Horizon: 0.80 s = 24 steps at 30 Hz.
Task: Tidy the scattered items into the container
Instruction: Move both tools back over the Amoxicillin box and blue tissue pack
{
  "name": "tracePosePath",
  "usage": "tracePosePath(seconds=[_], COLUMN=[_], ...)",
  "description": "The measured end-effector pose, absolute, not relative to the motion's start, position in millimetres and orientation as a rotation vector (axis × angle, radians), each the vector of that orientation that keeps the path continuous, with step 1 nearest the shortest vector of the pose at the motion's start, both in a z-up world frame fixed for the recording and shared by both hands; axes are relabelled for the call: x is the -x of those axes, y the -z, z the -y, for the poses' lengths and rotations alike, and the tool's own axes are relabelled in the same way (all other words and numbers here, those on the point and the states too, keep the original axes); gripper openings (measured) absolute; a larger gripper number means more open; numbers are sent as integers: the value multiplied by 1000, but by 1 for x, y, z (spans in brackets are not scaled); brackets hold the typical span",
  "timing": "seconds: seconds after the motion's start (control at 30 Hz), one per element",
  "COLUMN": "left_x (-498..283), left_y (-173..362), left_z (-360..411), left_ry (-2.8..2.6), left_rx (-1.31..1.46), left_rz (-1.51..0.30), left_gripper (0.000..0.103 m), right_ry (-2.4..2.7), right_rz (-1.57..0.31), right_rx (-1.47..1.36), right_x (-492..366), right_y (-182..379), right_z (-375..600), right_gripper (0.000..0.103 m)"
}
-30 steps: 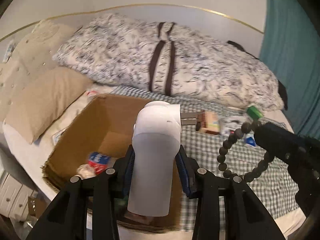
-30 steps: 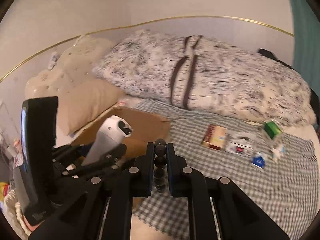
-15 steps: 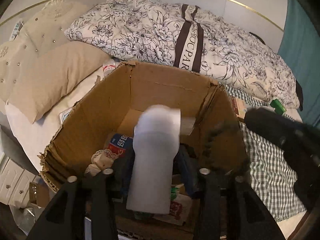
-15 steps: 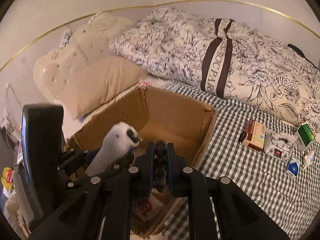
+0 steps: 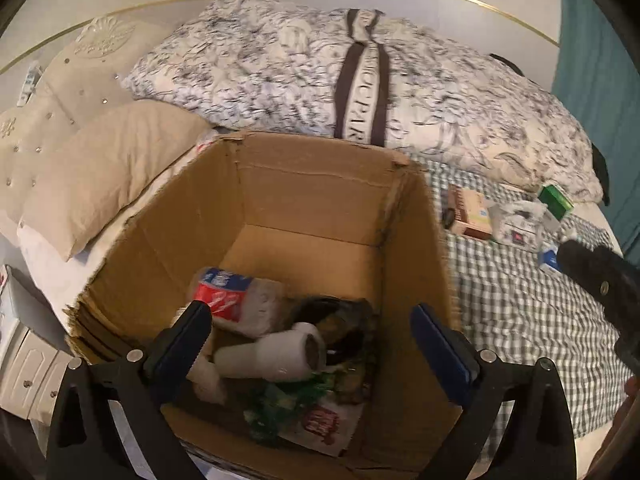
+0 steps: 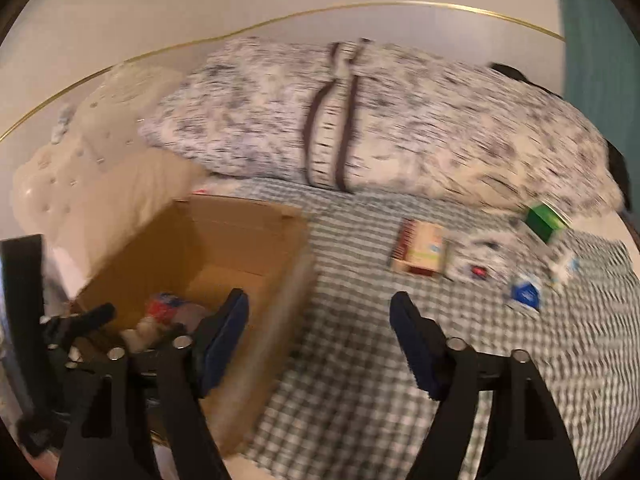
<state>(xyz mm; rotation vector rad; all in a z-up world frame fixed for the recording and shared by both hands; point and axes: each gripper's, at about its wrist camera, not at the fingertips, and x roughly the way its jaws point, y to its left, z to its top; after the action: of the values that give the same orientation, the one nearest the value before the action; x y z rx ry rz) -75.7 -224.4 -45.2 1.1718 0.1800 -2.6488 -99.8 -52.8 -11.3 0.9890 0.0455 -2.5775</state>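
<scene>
Both grippers are spread apart and hold nothing. The left gripper (image 5: 310, 330) hangs over the open box (image 5: 412, 208), and the white device (image 5: 272, 354) lies on its side on the box floor, next to a red-and-white pack (image 5: 232, 300) and some green wrapping (image 5: 280, 404). The right gripper (image 6: 320, 338) sits just past the box's right wall (image 6: 288, 264), over the checked sheet (image 6: 360, 400).

The step in hand looks like going back for the next loose item. From the right wrist view these lie in a row between 1 and 3 o'clock: a tan carton (image 6: 420, 252) nearest, then a white packet (image 6: 476, 264), a blue sachet (image 6: 526, 294) and a green box (image 6: 544, 218) farthest out, against the floral duvet (image 6: 400, 120).

To do it well, take the tan carton first, since it is the closest and has flat sides. Keep the fingers wide until they straddle its short sides, come down from above, and press lightly into the soft bedding so that the lower edges are caught. Close squarely, or the carton may twist. The packet touches or nearly touches the carton, so approach from the 9 o'clock side to avoid dragging it along. The right view is blurred, so small details there are uncertain.
</scene>
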Motion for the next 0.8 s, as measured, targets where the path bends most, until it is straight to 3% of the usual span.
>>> tracePosePath(seconds=[0.17,0.43,0.8], left_x=[75,79,95], left_y=[39,39,80], left_z=[183,116,64], left_ry=[2703,2776,2777], left_rx=[-1175,-1192,-1314], left_rz=[-122,-67,-9], left_gripper=[102,103,103], right_ry=[2656,2796,2854], right_rz=[0,70,219], right_rx=[-1051,-1068,-1139], right_x=[93,72,63], right_y=[25,35,66], right_z=[-1,-88,-166], right_gripper=[89,89,89])
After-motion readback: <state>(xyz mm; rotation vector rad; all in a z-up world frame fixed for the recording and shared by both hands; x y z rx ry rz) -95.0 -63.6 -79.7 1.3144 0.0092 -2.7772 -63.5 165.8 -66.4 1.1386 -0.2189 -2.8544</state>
